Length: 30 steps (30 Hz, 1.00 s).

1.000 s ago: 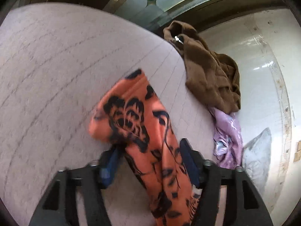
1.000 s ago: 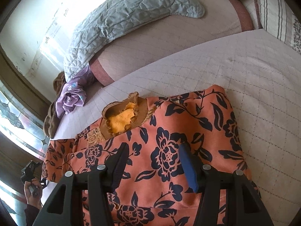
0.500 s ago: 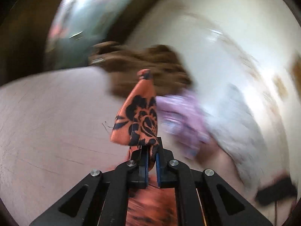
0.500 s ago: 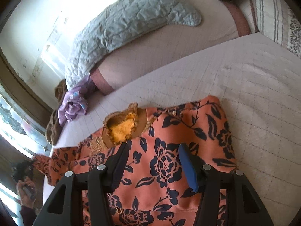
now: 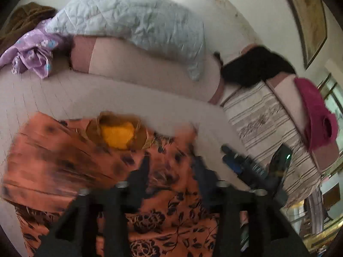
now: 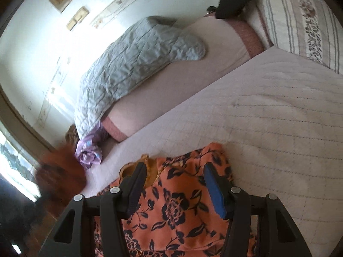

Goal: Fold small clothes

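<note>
An orange garment with black flowers lies on the pale quilted bed, its brown and yellow neck opening facing the far side. One side of it lies folded over the body. My left gripper is open and empty above the garment. My right gripper is open and empty over the garment, near its neck. The right gripper also shows in the left wrist view, at the garment's right edge. The left view is blurred by motion.
A grey quilted blanket lies over a pink bolster at the back. A purple cloth and brown clothes lie at the far left. A striped pillow, a black item and a magenta cloth are at the right.
My left gripper had shut on the garment's sleeve and swung it across over the body. It has now let go and stands open. The right gripper stayed open over the garment.
</note>
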Each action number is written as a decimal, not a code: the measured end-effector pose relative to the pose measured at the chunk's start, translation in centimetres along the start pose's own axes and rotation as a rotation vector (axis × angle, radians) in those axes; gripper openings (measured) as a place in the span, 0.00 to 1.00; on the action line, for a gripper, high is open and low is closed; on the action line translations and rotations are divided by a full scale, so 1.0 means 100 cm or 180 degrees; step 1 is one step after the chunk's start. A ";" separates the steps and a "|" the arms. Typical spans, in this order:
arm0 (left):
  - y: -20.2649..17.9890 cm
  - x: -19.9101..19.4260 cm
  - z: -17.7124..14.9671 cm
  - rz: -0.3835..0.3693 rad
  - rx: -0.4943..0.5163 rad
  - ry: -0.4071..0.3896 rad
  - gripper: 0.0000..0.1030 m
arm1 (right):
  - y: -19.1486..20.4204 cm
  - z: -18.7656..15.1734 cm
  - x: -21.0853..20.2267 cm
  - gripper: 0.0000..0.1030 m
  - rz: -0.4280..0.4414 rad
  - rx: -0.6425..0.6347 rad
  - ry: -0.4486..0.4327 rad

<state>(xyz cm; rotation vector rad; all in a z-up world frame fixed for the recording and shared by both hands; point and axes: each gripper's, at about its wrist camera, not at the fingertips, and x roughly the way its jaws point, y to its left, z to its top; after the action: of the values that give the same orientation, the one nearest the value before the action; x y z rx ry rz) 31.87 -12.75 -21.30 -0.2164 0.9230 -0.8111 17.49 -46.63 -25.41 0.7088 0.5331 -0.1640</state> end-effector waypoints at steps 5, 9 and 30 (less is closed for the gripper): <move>0.026 -0.043 0.011 0.0456 -0.0015 -0.0538 0.63 | -0.008 0.003 0.011 0.69 0.0092 0.0179 0.0194; 0.069 -0.052 0.010 0.1166 -0.0128 -0.0626 0.64 | 0.001 -0.011 0.035 0.69 -0.0050 0.0008 0.0590; 0.183 0.019 -0.033 0.2250 -0.0509 0.0384 0.65 | 0.039 -0.032 0.039 0.09 -0.1021 -0.1074 0.0366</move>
<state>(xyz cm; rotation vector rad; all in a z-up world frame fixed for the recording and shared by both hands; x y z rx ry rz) 39.60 -0.93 -33.49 0.0290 1.0845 -0.0970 20.78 -41.49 -27.23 0.3014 0.7626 -0.3253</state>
